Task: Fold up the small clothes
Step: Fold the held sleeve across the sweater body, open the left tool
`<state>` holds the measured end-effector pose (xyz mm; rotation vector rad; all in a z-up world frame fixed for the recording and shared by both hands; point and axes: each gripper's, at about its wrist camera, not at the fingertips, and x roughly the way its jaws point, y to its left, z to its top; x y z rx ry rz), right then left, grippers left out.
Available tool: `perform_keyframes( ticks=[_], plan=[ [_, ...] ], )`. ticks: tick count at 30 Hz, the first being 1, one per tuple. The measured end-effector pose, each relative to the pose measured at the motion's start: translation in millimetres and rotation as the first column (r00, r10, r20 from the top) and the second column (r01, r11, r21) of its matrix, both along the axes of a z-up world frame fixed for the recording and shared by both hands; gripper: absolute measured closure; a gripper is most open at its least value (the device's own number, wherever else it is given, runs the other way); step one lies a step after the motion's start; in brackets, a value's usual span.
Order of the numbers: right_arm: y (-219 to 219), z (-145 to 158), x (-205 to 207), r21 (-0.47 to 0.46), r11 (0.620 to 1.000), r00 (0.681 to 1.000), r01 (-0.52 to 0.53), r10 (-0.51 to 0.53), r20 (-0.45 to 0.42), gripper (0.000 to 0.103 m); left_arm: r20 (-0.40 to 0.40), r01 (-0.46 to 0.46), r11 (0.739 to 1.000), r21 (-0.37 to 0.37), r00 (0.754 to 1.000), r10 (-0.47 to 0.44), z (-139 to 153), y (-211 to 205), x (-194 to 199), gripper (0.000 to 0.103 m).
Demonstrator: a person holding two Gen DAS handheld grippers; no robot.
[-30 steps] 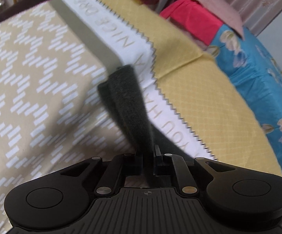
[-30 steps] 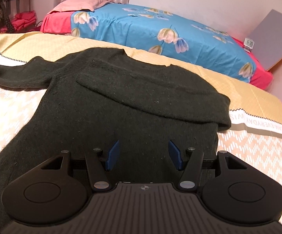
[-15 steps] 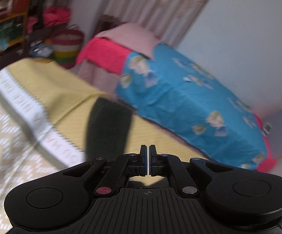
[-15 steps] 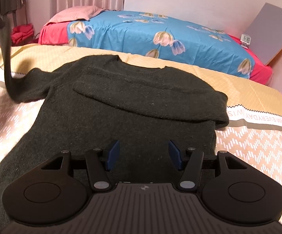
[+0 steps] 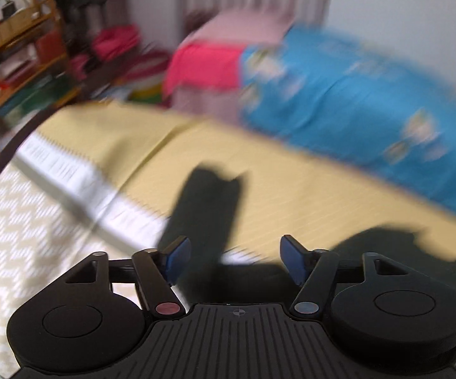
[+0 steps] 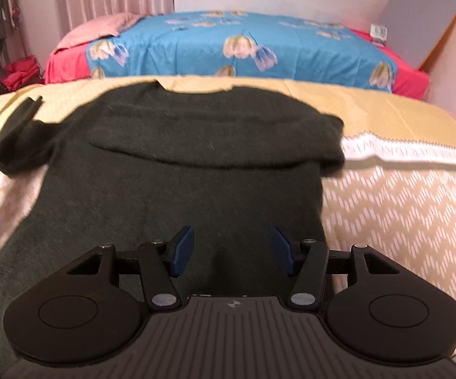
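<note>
1. Dark knit, close to black: the sweater (image 6: 177, 170) lies flat across the middle of the right wrist view, neckline toward the top of the frame, one sleeve already folded across the chest.
2. The other sleeve (image 6: 19, 135) trails off at the left edge of that view. In the left wrist view it runs as a long dark strip (image 5: 209, 208) from between the fingers up toward the centre, its long axis pointing away from the claw.
3. The left gripper (image 5: 234, 259) is the nearer one to that sleeve; its jaws are opening wide, and the sleeve lies beyond the blue pads, not pinched.
4. The right gripper (image 6: 232, 249) hovers over the sweater's lower body, jaws partly apart, holding nothing.
5. Judged from this, the loose sleeve needs re-gripping and carrying across the chest.
6. Surface: a yellow bedspread (image 6: 386, 113) with a white lettered band and beige zigzag panel. Behind it, a blue floral quilt (image 6: 291, 53), pink curtains and a cluttered shelf (image 5: 16, 47) at upper left.
</note>
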<state>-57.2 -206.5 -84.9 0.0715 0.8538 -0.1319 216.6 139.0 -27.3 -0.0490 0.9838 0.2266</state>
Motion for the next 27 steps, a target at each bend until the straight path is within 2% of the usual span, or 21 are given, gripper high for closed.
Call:
perform_keyframes(
  ticks=[3,6,7,8,9,11,12,13,15,18,22,27],
  plan=[
    [-2,-7,-5,-0.020,1.000,1.000,-0.003,0.003,-0.024,0.043,-0.095,-0.044,0.994,0.098,0.994,0.053,-45,5,29,0.000],
    [-5,-12,-7,-0.035,0.999,0.999,0.002,-0.003,-0.045,0.043,-0.150,-0.032,0.993,0.117,0.987,0.050,-78,7,52,0.000],
    [-7,-12,-8,-0.040,0.999,0.999,0.005,-0.007,-0.050,0.043,-0.163,-0.051,0.991,0.126,0.984,0.071,-87,12,50,0.002],
    [-8,-12,-8,-0.045,0.999,0.999,0.008,-0.010,-0.052,0.043,-0.170,-0.066,0.990,0.128,0.982,0.088,-94,17,54,0.010],
    [-9,-11,-8,-0.049,0.999,0.999,0.010,-0.013,-0.050,0.043,-0.152,-0.079,0.991,0.108,0.984,0.095,-95,21,54,0.011],
    [-11,-8,-8,-0.054,0.998,0.999,0.013,-0.016,-0.041,0.043,-0.116,-0.099,0.994,0.054,0.988,0.105,-91,33,51,0.028],
    [-12,-7,-8,-0.055,0.998,0.999,0.014,-0.016,-0.038,0.043,-0.109,-0.101,0.994,0.035,0.989,0.104,-90,40,50,0.044],
    [-12,-7,-8,-0.053,0.998,0.999,0.014,-0.016,-0.037,0.043,-0.095,-0.100,0.995,0.013,0.990,0.101,-83,43,47,0.048],
    [-12,-9,-6,-0.049,0.999,0.999,0.017,-0.019,-0.039,0.043,-0.084,-0.116,0.993,-0.004,0.990,0.115,-78,53,45,0.050],
    [-9,-8,-5,-0.040,0.999,0.999,0.015,-0.016,-0.032,0.043,-0.040,-0.108,0.993,-0.047,0.994,0.106,-55,53,40,0.049],
    [-3,-7,-1,-0.030,1.000,1.000,-0.008,0.007,-0.020,0.043,0.061,0.003,0.996,-0.089,0.998,0.002,-14,34,24,0.049],
    [1,-5,1,-0.016,1.000,1.000,-0.026,0.025,-0.005,0.043,0.181,0.175,0.971,-0.159,0.973,-0.146,35,-13,0,0.049]
  ],
)
